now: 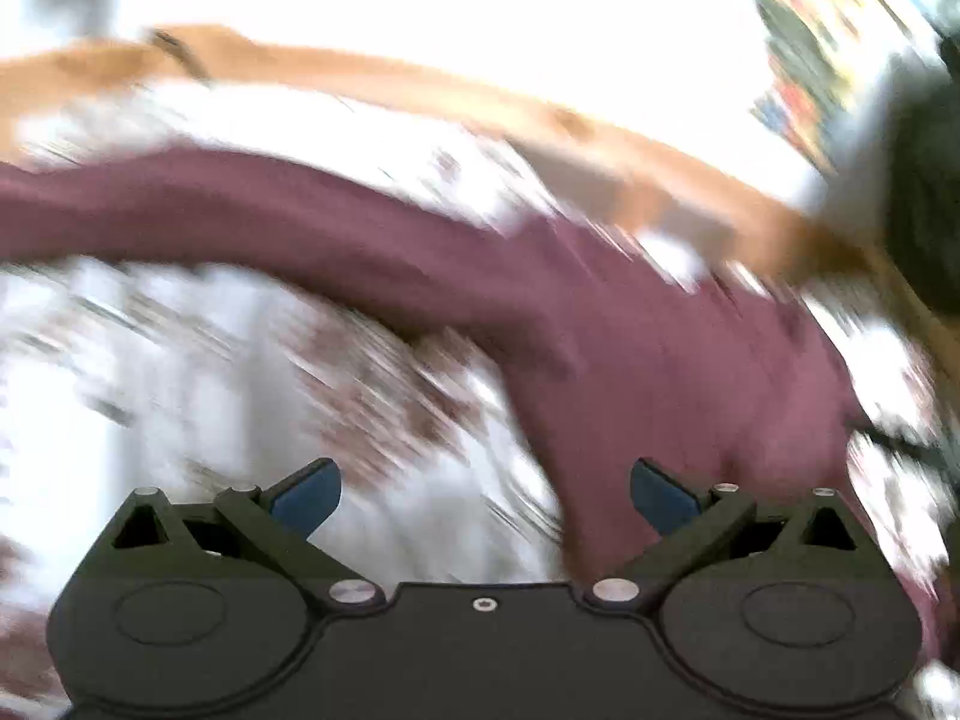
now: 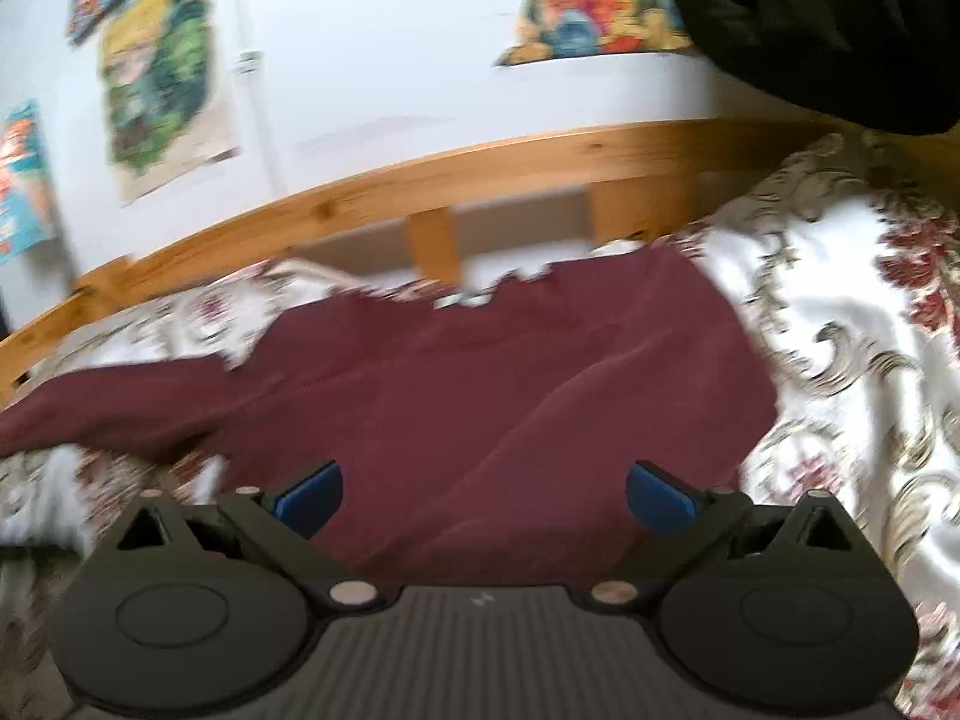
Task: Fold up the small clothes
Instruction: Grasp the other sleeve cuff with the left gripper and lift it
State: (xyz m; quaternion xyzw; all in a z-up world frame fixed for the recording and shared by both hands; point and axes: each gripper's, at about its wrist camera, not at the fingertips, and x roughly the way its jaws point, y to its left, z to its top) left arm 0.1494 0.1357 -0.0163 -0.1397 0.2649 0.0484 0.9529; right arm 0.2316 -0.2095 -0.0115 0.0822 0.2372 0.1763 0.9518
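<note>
A maroon long-sleeved top (image 2: 480, 384) lies spread on a floral bedspread (image 2: 840, 324), one sleeve stretching out to the left. My right gripper (image 2: 483, 501) is open and empty, just above the top's near hem. In the heavily blurred left wrist view the same maroon top (image 1: 630, 324) runs from its long sleeve at the left to its body at the right. My left gripper (image 1: 485, 498) is open and empty above the bedspread (image 1: 180, 360), beside the top's body.
A wooden bed rail (image 2: 480, 174) runs behind the bedspread, with a white wall and colourful posters (image 2: 156, 72) beyond. A dark shape (image 2: 810, 12) fills the top right corner. The rail also shows in the left wrist view (image 1: 540, 108).
</note>
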